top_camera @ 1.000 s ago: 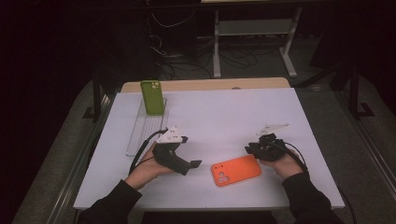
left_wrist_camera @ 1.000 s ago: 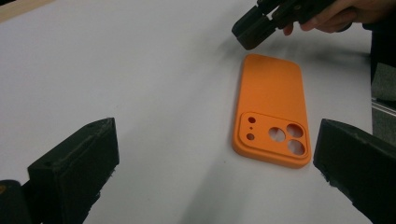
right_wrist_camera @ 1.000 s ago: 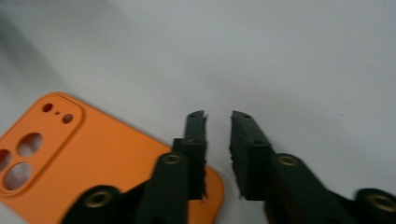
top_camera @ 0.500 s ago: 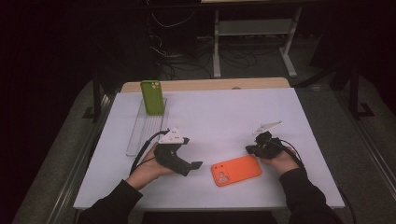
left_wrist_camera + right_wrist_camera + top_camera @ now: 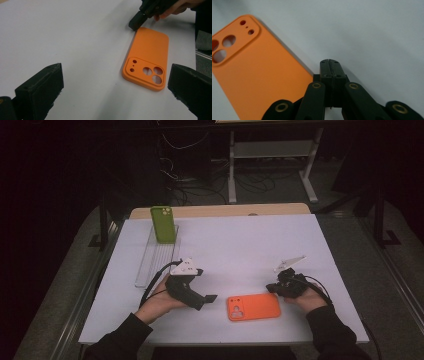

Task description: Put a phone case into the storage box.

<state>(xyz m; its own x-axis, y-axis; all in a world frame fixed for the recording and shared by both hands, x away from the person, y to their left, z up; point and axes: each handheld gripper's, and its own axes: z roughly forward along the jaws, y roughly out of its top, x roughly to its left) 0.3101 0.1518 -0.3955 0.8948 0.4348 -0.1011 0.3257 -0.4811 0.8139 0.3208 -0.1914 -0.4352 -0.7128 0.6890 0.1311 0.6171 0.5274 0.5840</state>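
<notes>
An orange phone case (image 5: 253, 307) lies flat on the white table, camera cut-outs facing up, near the front edge. My left gripper (image 5: 212, 298) rests just left of it, open; in the left gripper view its jaws (image 5: 116, 72) stand wide apart with the orange phone case (image 5: 147, 56) ahead between them. My right gripper (image 5: 272, 288) is shut on nothing, and its tip sits at the case's right end. In the right gripper view the closed jaws (image 5: 329, 62) meet the edge of the orange phone case (image 5: 259, 67). The right gripper (image 5: 137, 22) touches the case's far corner.
A green phone case (image 5: 163, 224) stands upright at the far end of a clear slotted rack (image 5: 152, 262) on the table's left side. A wooden strip (image 5: 220, 211) runs along the table's back edge. Dark floor, cables and a stand lie beyond.
My right gripper has shifted slightly nearer to the orange case's right end. The left gripper and the case stay where they were.
</notes>
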